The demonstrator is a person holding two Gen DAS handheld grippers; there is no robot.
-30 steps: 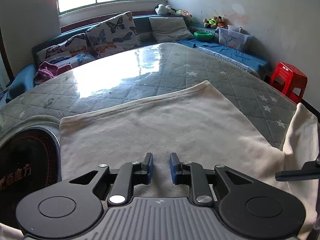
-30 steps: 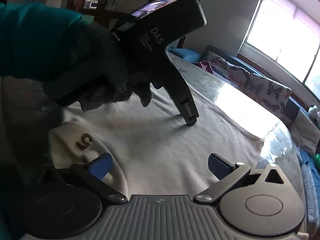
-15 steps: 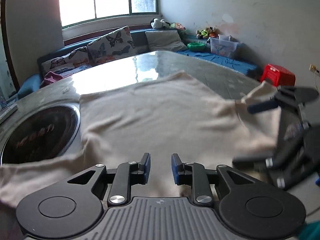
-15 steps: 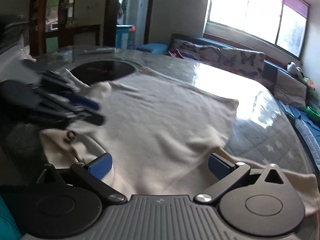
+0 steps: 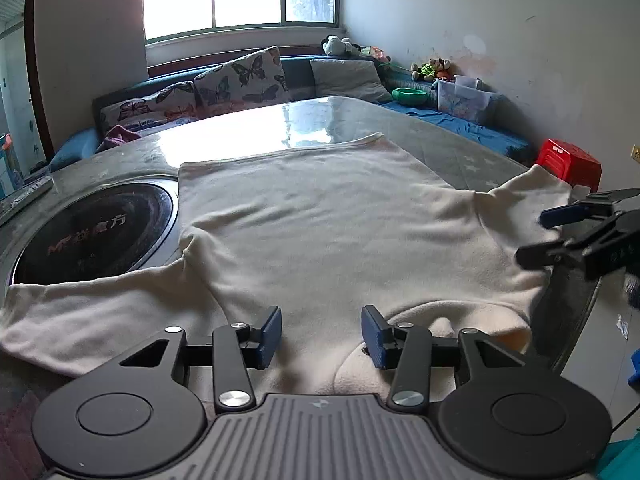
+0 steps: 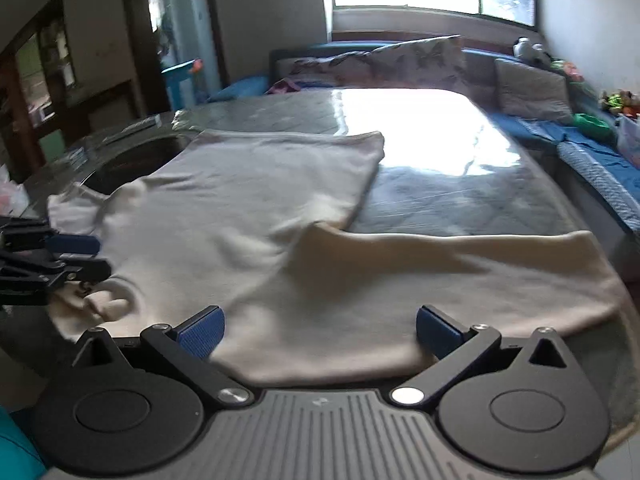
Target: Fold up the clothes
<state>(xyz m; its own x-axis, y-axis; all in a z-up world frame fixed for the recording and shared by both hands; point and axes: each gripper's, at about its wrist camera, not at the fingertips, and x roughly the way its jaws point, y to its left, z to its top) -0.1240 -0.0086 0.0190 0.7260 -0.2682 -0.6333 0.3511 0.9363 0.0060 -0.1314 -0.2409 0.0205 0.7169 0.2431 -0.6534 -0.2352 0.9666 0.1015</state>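
A cream long-sleeved sweater (image 5: 320,216) lies spread flat on the glass-topped table (image 5: 312,120). One sleeve (image 5: 80,312) trails left and the other sleeve (image 6: 460,272) stretches right. My left gripper (image 5: 322,336) hovers over the near edge beside the collar (image 5: 432,320). Its jaws are opening, with cloth under them but nothing pinched. My right gripper (image 6: 320,332) stands wide open over the sweater's right shoulder, holding nothing. Each gripper also shows at the edge of the other's view: the right gripper (image 5: 544,236) and the left gripper (image 6: 86,257).
A round dark hob (image 5: 92,236) is set into the table at the left, partly under the sweater. The table's rim (image 5: 568,308) drops off at the near right. A red stool (image 5: 568,160), a sofa with butterfly cushions (image 5: 240,80) and a plastic box (image 5: 464,96) stand beyond.
The left jaws have spread apart. The left gripper drew back to the sweater's near edge. The right gripper rolled level and shifted right over the sleeve.
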